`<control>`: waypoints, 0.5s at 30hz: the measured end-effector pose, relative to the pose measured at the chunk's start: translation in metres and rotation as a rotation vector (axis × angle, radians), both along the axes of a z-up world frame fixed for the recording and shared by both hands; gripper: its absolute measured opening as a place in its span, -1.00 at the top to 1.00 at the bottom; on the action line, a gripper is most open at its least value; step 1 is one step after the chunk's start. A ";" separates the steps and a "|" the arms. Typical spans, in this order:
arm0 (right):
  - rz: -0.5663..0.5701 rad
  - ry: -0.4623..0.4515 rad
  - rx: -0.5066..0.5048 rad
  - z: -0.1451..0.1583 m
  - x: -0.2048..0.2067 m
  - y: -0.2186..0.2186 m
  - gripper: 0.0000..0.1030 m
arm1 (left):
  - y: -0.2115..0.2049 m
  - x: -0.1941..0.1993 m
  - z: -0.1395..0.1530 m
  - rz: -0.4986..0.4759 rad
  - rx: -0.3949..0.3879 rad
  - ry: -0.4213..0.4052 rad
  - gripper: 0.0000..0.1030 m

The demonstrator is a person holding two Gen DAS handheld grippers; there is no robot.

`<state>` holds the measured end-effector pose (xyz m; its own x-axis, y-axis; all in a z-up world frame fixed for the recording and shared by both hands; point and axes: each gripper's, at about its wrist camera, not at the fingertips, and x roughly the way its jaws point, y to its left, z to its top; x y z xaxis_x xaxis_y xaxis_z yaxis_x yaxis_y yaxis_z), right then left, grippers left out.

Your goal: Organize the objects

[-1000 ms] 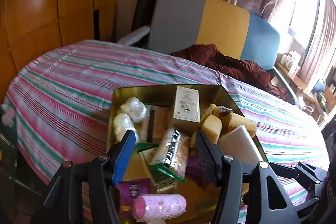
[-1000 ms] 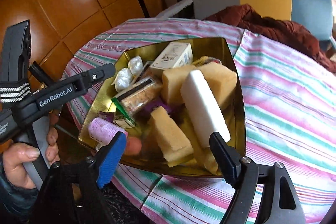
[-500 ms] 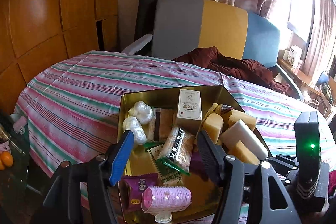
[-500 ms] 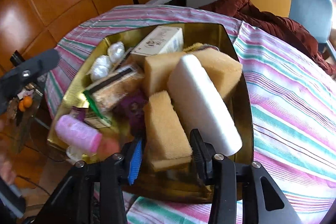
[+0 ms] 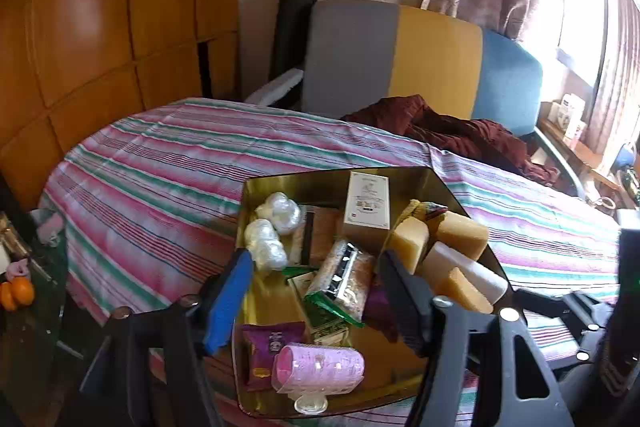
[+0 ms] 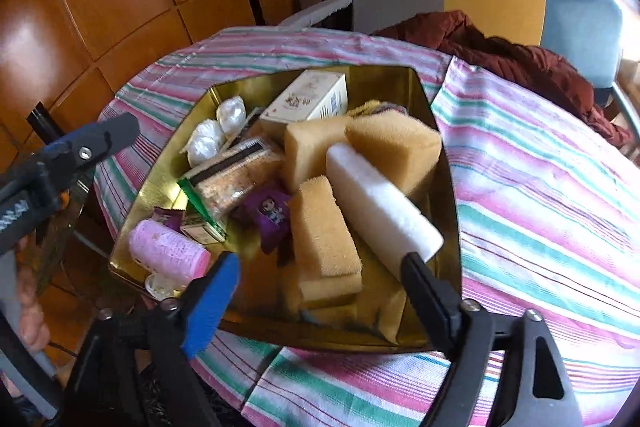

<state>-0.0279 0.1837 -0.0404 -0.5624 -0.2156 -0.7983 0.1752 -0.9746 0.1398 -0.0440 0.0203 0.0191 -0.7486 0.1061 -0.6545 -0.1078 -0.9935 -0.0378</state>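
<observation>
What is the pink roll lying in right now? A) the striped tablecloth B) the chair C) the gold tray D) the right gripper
C: the pink roll lies on its side at the near corner of the gold tray, with both grippers open and holding nothing.

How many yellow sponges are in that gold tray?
3. One sponge lies nearest, left of the white block; one sits behind it; one is at the right. More may be hidden underneath.

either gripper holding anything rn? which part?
Nothing held. Left gripper and right gripper are both open above the gold tray.
</observation>
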 end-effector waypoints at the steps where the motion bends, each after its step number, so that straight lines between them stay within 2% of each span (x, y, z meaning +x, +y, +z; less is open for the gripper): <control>1: -0.007 0.014 0.006 0.003 0.002 0.000 -0.77 | 0.001 0.002 0.000 0.011 -0.019 0.004 -0.44; 3: -0.028 0.048 0.024 0.010 0.009 -0.001 -0.88 | 0.003 0.005 0.001 0.020 -0.039 0.013 -0.44; 6: -0.065 0.099 0.038 0.018 0.018 0.001 -0.99 | 0.001 0.009 -0.001 0.026 0.002 -0.001 -0.44; 11: -0.134 0.178 0.103 0.027 0.029 0.003 -0.99 | -0.002 0.017 0.000 0.094 -0.015 0.011 -0.44; 15: -0.136 0.177 0.110 0.026 0.031 0.002 -0.99 | 0.001 0.026 -0.002 0.079 -0.071 0.058 -0.44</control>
<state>0.0026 0.1854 -0.0148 -0.7134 -0.0461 -0.6992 0.0541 -0.9985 0.0106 -0.0178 0.0213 0.0172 -0.7894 0.0000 -0.6139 -0.0285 -0.9989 0.0368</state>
